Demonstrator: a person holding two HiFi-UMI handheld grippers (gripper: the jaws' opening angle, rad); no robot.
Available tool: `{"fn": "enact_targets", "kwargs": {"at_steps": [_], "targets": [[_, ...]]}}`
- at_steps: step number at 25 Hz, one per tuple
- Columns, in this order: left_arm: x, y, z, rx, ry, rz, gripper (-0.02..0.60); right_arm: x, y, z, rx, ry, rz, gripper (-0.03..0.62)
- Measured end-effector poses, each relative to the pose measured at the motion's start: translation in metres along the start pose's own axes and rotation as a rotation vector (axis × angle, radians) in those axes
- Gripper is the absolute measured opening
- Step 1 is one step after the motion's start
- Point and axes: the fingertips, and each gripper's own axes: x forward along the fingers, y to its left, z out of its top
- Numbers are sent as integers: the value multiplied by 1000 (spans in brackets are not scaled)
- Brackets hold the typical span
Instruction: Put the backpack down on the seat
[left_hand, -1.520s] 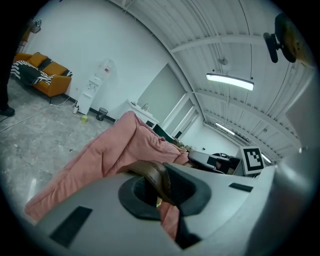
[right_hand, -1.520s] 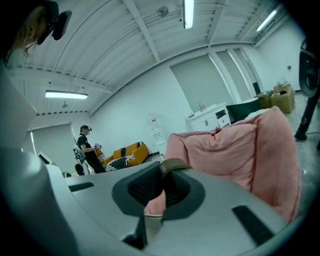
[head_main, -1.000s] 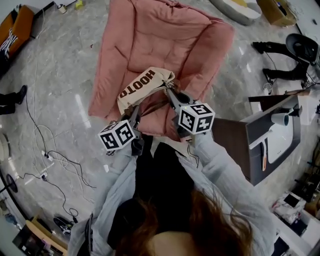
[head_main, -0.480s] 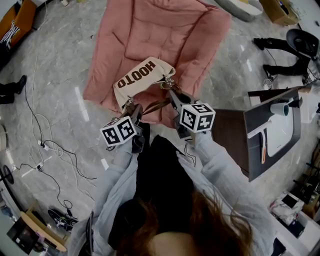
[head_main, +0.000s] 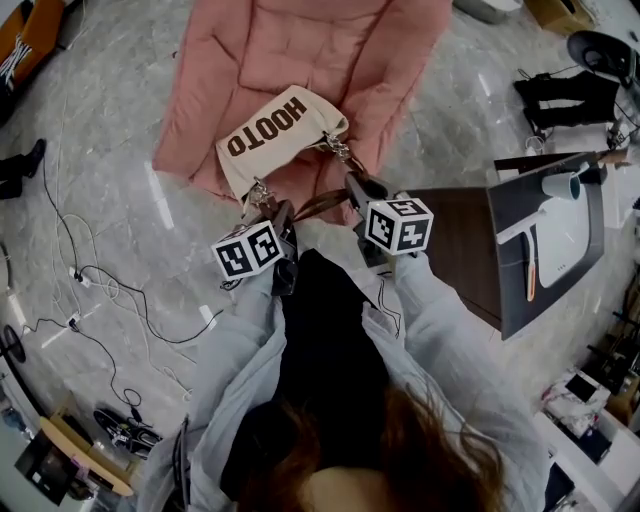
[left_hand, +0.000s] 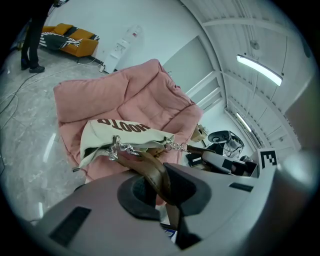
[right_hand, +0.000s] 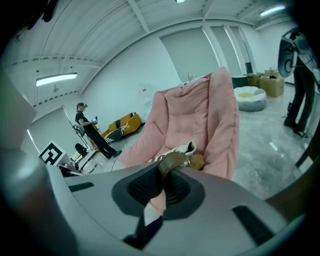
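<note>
1. The backpack (head_main: 272, 140) is over the front half of the pink seat (head_main: 300, 50) with its printed side up, carried by its two brown straps. Whether its bottom touches the cushion cannot be told.
2. The left hand-held gripper (head_main: 272, 208) is clamped tight on one strap (left_hand: 150, 167). The strap passes between the jaws and runs out to a chain (left_hand: 122, 148) at the bag's near corner.
3. The right hand-held gripper (head_main: 355, 185) is likewise closed hard on the other strap (right_hand: 170, 162), which bends over the pads toward the bag's far top corner.
4. One grip on each strap probably serves to spread the load and hold the bag level. That way it should come down flat on the cushion and not swing or tip off the edge.
5. Both arms (head_main: 240, 340) reach forward from the body in grey sleeves. The two tools point forward and downward at the seat, side by side and apart, the right one a little further out.
6. Judged from this, the bag is in the lowering step and neither strap is let go yet.
</note>
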Motion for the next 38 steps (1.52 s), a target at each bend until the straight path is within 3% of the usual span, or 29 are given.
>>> {"fn": "enact_targets", "kwargs": {"at_steps": [11,15,20,21,23,24,26,28,29,33,38], "targets": [[14,21,-74,-1,92,31,26,-16,-31,-83,79,73,-108,21],[20,28,-76,8,61,47,26,-8,-37,-95,89,72,-143,25],[15,27,-57,106,-18,52,39,4,-32,-93,94,65,-172,25],[17,26,-58,106,-9,41,76,6,-32,-95,95,73,-184,25],[22,21,-67,82,44,6,290,9,-33,-100,99,92,-206,36],[24,19,-74,66,77,-11,338,11,-34,-103,105,100,-215,64],[24,19,-85,44,126,-25,360,13,-35,-107,133,109,-222,167],[19,22,-93,29,153,-23,377,15,-31,-110,175,114,-206,330],[17,24,-95,22,162,-22,386,16,-28,-110,193,113,-194,381],[5,30,-104,-8,197,-30,396,19,-15,-108,212,94,-146,447],[-9,34,-110,-11,217,4,396,20,3,-112,246,77,-81,469]]}}
